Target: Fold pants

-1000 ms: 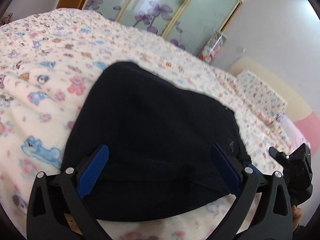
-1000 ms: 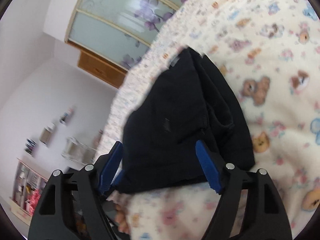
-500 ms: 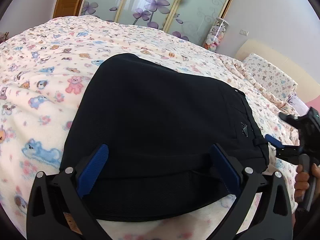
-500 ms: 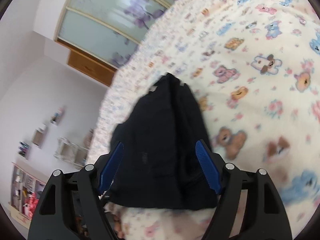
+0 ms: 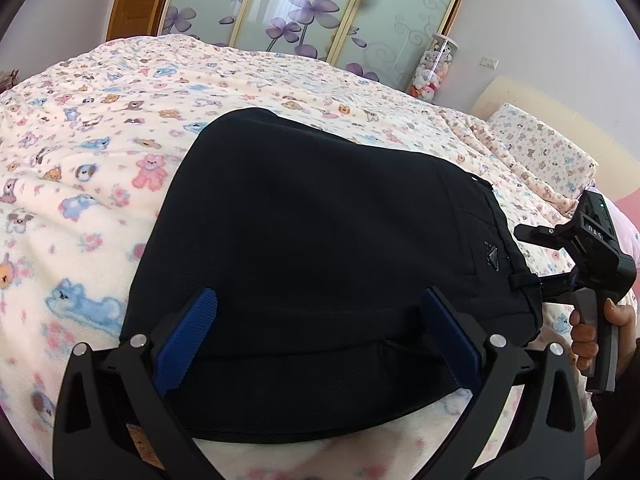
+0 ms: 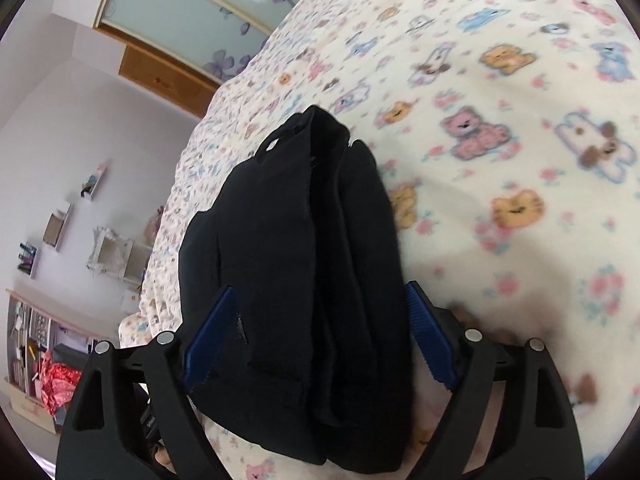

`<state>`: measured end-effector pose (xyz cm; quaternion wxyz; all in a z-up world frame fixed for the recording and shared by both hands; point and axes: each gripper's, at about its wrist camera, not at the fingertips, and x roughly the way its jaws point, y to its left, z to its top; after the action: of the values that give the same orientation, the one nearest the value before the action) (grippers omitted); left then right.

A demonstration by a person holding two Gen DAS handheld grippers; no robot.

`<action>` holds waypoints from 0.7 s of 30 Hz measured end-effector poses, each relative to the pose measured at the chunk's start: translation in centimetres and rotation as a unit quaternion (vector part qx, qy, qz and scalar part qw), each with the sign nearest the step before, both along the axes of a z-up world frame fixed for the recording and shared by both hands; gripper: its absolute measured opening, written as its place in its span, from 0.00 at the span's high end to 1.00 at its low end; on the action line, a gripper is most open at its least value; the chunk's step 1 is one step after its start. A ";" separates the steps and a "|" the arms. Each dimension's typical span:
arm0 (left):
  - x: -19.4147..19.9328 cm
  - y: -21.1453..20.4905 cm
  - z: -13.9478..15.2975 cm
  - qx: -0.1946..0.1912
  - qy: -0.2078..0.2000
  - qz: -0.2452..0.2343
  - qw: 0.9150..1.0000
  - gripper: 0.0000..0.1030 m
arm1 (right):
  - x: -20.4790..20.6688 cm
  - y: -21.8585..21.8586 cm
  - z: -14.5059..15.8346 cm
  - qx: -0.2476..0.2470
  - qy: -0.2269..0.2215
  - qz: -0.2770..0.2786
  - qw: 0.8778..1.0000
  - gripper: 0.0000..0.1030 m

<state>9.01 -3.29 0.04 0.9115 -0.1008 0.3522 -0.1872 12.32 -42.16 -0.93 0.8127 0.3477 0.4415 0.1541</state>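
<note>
Pants folded into a compact stack on the blanket, lying between both sets of tips. Right gripper jaws opening, spread around the stack's end, having swung in from its side. Left gripper spread wide, gripping nothing. Fold looks basically done.

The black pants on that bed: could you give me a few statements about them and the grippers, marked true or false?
1. The pants lie folded in a compact bundle on the blanket. True.
2. The blanket is plain white. False: it is printed with cartoon animals.
3. The left gripper has its blue fingers spread wide. True.
4. The right gripper is clamped shut on nothing. False: its jaws are opening, the pants between them.
5. The pants hang off the bed's edge. False: they rest on the bed.
</note>
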 end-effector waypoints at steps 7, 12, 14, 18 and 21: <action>0.0 0.0 0.0 0.000 0.000 0.000 1.000 0.02 | 0.5 0.8 -0.1 0.023 -0.009 0.024 0.999 0.16; 0.0 0.1 -0.1 -0.006 0.001 0.003 1.000 0.02 | 0.0 3.0 2.3 0.031 -0.043 0.055 0.997 0.18; 0.1 0.2 -0.1 -0.008 0.002 0.006 1.000 0.02 | -0.3 3.8 3.3 0.027 -0.062 0.069 0.995 0.18; -0.1 0.1 -0.1 -0.010 0.001 0.005 1.000 0.02 | 0.5 3.5 2.5 -0.007 -0.025 0.050 0.998 0.21; -0.2 0.0 -0.1 -0.007 0.000 0.004 1.000 0.02 | 0.6 2.5 0.9 0.005 -0.004 0.030 1.000 0.23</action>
<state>8.84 -3.29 -0.05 0.9116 -0.1089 0.3501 -0.1858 12.94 -39.71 0.02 0.8076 0.3378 0.4477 0.1824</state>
